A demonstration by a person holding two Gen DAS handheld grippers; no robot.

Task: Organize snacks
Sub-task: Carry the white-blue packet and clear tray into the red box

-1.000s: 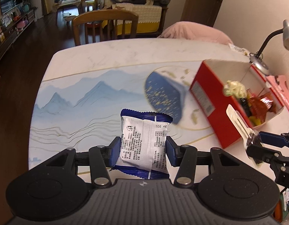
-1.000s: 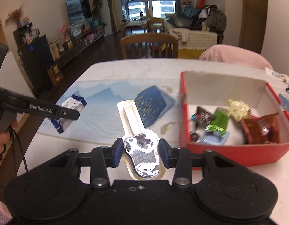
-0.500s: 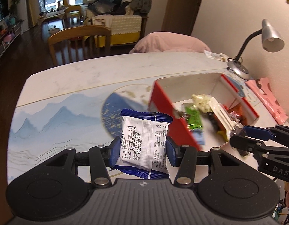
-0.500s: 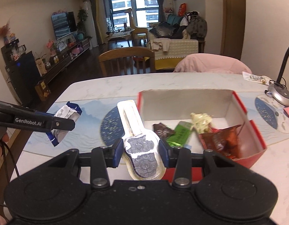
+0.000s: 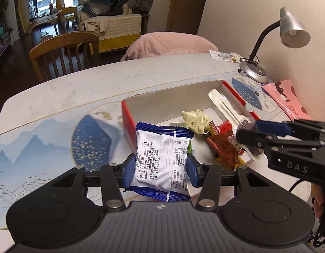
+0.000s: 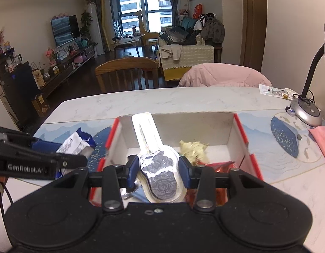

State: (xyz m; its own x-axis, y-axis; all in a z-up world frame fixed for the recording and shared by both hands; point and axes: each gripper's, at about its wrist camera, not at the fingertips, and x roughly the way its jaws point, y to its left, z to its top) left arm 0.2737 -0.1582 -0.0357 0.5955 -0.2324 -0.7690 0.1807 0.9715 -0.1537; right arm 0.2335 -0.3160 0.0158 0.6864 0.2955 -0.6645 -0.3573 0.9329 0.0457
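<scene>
Risk first: my left gripper (image 5: 161,165) is clamped on the blue-and-white snack packet (image 5: 162,162) across its middle, with both loose ends hanging free of the pads, and the packet sits at the near left corner of the red box (image 5: 128,124), not clearly inside it. If I let go from this position, I judge it could catch the box wall and slide back onto the table (image 5: 82,84). My right gripper (image 6: 159,172) is clamped on the clear spoon-shaped snack pack (image 6: 156,160); its long handle end projects ahead of the pads toward the far wall of the box, so a release from this position could leave it propped on the wrappers rather than lying flat. The two grippers are close together, the right one just to the right of my left, and their bodies could collide if both descend at once. As for the container, the box lies directly ahead of and below both grippers, open-topped, with white inner walls. Below my right gripper it holds a crumpled pale yellow-green wrapper (image 6: 193,149) and a red-brown packet (image 6: 217,166); a further item lies under my fingers, too hidden to identify. The far half of the box floor is bare, which leaves room for both snacks.
</scene>
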